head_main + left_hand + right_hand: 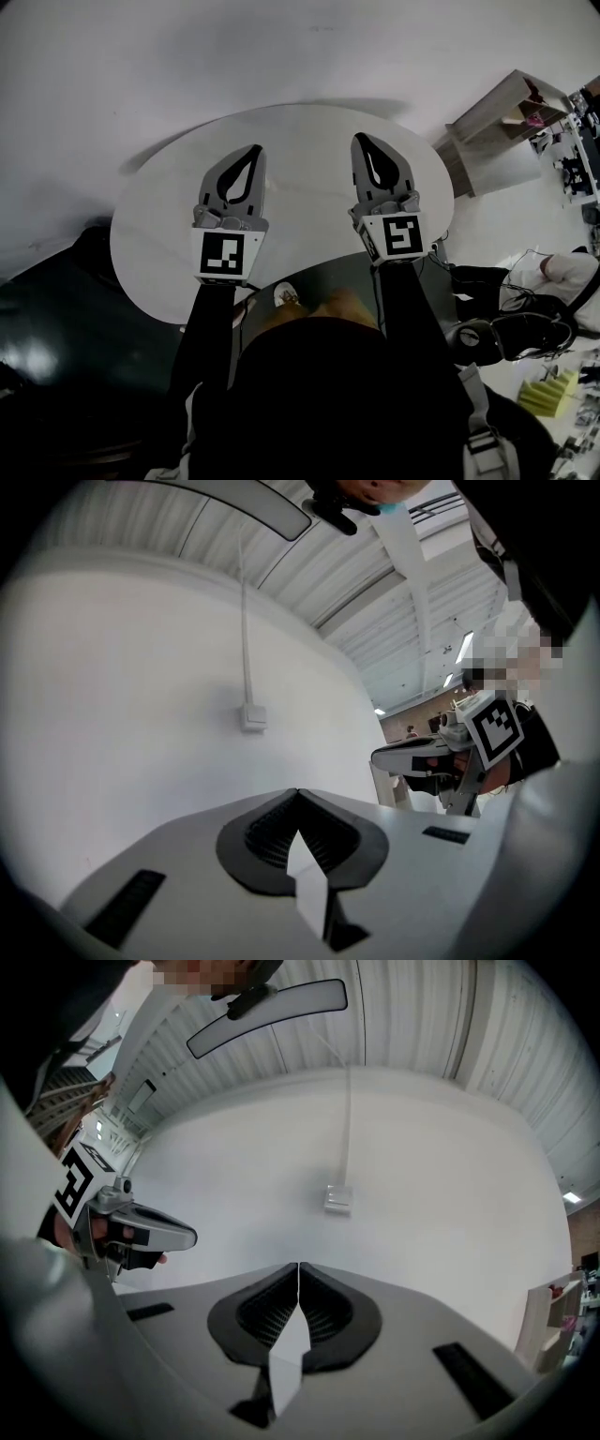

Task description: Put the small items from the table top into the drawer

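Left gripper (253,150), right gripper (362,141): jaws together, empty, above round white table (309,131). No small items, drawer visible; handling, grasp point unjudgeable.

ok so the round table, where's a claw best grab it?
Probably the table top's near rim, coming in level from the person's side, one jaw over and one under. It looks like a thin flat disc with nothing else to pinch. Left claw and right claw are both shut, so open first.
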`<state>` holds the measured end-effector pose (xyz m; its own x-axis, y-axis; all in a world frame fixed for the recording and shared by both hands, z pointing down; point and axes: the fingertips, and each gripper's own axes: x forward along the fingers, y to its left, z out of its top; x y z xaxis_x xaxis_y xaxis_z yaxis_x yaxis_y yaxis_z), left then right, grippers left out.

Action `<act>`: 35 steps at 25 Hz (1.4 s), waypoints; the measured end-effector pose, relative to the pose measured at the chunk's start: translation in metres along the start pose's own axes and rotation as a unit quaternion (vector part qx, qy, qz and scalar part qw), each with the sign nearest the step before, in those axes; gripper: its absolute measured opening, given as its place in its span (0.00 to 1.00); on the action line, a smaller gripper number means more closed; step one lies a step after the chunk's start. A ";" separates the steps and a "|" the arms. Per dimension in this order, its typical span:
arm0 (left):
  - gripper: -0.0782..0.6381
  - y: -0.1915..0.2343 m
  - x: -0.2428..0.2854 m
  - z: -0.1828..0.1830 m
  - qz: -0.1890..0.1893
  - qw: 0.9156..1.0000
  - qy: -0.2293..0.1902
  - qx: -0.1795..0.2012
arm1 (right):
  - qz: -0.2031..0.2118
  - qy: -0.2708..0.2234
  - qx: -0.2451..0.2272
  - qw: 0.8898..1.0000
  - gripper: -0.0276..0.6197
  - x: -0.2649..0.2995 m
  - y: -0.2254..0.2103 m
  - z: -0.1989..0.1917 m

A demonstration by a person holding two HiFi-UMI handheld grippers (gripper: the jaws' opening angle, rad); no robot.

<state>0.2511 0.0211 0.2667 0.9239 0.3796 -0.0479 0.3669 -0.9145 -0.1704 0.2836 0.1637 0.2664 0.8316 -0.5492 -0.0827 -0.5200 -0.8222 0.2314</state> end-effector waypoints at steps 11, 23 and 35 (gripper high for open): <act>0.13 0.002 0.020 -0.006 0.009 0.999 -0.021 -0.029 | 0.007 0.019 -0.003 1.000 0.09 0.013 -0.016 -0.021; 0.13 -0.005 0.054 -0.008 0.003 0.999 -0.008 -0.035 | 0.021 0.009 0.013 1.000 0.09 0.049 -0.044 -0.031; 0.13 -0.009 0.072 -0.028 0.003 0.999 -0.001 -0.042 | 0.004 0.127 0.019 0.992 0.28 0.046 -0.074 -0.128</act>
<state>0.3169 0.0525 0.2921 0.9260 0.3740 -0.0509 0.3689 -0.9253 -0.0877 0.3853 0.2178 0.3692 0.8473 -0.5041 0.1673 -0.5295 -0.8258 0.1939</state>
